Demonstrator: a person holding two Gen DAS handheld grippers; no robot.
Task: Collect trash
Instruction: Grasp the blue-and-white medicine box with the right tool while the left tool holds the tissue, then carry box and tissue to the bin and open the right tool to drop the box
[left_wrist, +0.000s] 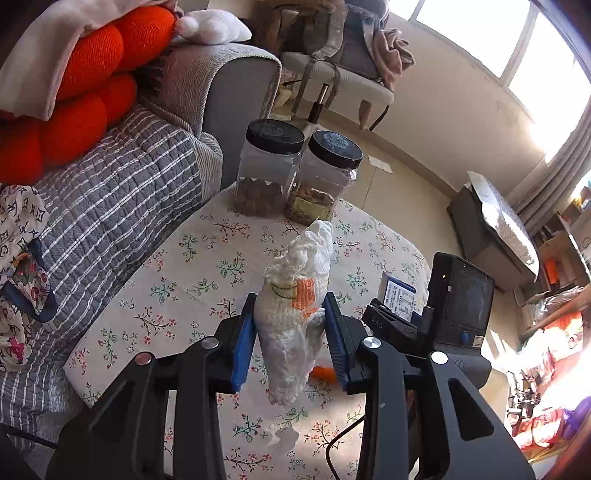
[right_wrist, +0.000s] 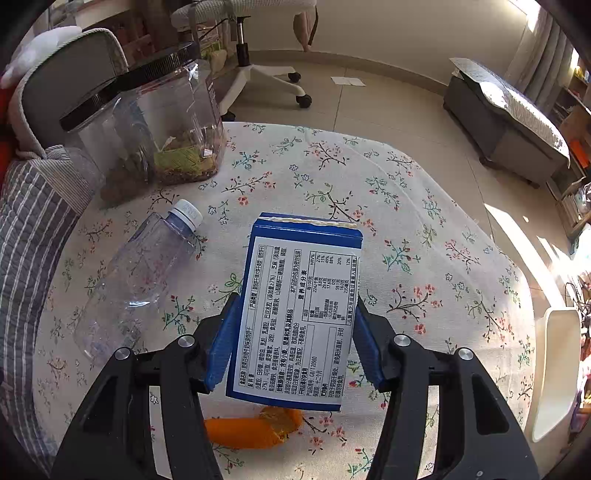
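Observation:
My left gripper (left_wrist: 290, 325) is shut on a crumpled white wrapper with an orange patch (left_wrist: 295, 310) and holds it above the floral tablecloth (left_wrist: 192, 266). My right gripper (right_wrist: 291, 332) is shut on a blue and white carton (right_wrist: 295, 310), its printed label facing up, held above the table. The carton and the right gripper's body also show in the left wrist view (left_wrist: 400, 297). An empty clear plastic bottle (right_wrist: 136, 273) with a white cap lies on the cloth to the left. An orange peel (right_wrist: 255, 426) lies under the carton; a bit of it shows in the left wrist view (left_wrist: 323, 373).
Two clear jars with black lids (left_wrist: 269, 170) (left_wrist: 325, 181) stand at the table's far edge; one shows in the right wrist view (right_wrist: 155, 122). A grey sofa (left_wrist: 122, 192) with red cushions is on the left. An office chair (right_wrist: 251, 59) and a grey bench (right_wrist: 506, 122) stand beyond.

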